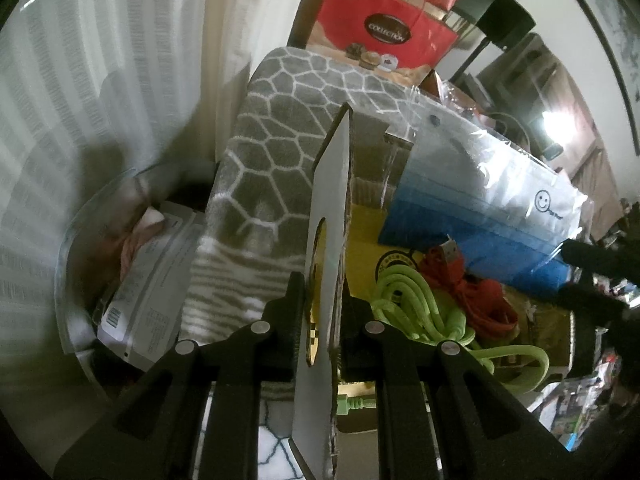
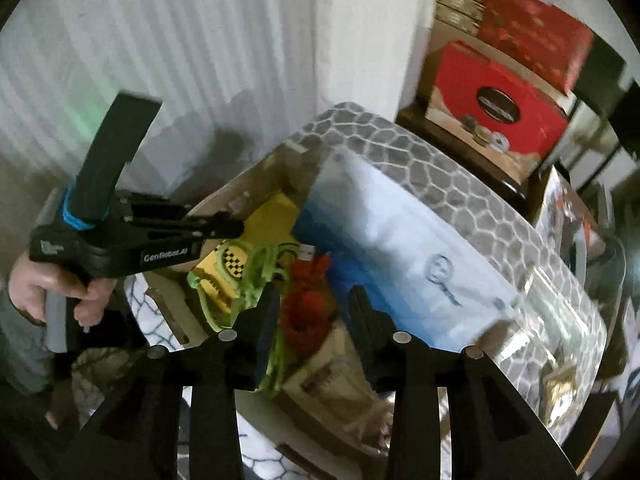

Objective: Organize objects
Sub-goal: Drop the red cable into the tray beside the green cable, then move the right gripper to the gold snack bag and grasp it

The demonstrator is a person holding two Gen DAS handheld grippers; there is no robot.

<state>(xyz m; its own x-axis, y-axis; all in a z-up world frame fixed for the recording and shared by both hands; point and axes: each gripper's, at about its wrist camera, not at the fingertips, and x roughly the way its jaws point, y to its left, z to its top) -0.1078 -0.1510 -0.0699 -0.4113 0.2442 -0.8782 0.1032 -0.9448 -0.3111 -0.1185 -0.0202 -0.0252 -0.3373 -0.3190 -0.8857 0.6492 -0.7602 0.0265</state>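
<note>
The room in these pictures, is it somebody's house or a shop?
Most likely a lived-in room at home. A gray patterned blanket lies by a curtain, gift boxes are stacked behind, and a cardboard box holds green cable and red cable.

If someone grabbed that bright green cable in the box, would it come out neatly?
Probably not. The green cable lies in loose floppy loops, so it would likely sag and trail. It touches the red cable, so that might drag along. It looks light.
</note>
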